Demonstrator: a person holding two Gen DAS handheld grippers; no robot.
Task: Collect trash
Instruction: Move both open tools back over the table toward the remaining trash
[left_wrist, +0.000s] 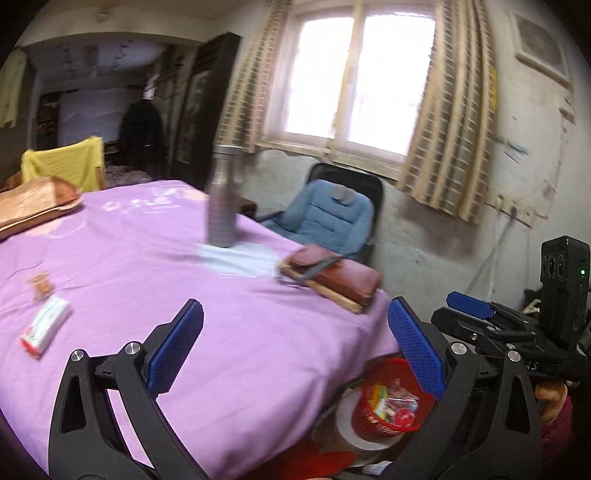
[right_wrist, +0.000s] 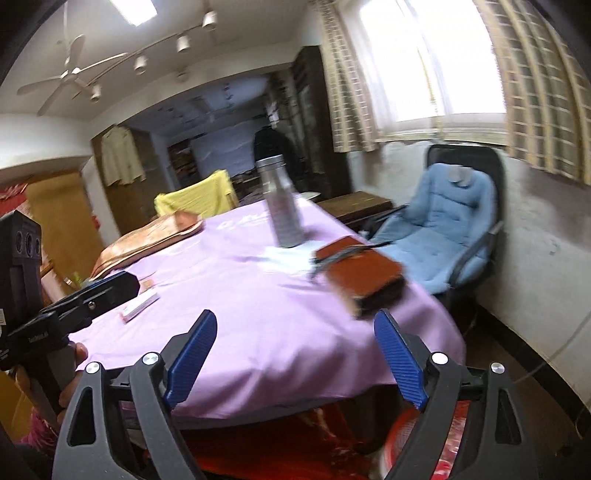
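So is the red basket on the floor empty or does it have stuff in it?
It has stuff in it. The red basket, below the edge of the purple-covered table, holds a pile of colourful wrappers that nearly reaches its rim.

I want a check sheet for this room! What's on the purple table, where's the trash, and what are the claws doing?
Surface: table with purple cloth, mostly bare near the front.
Job's things: red trash basket on the floor below the table corner, wrappers inside; white packet and small orange wrapper lie on the cloth.
Clutter: steel bottle standing upright; brown wallet on a book near the edge; folded brown cloth.
Grippers: left claw open, empty; right claw open, empty.
Cables: white cord down the wall.
Surroundings: blue padded chair, curtained window.
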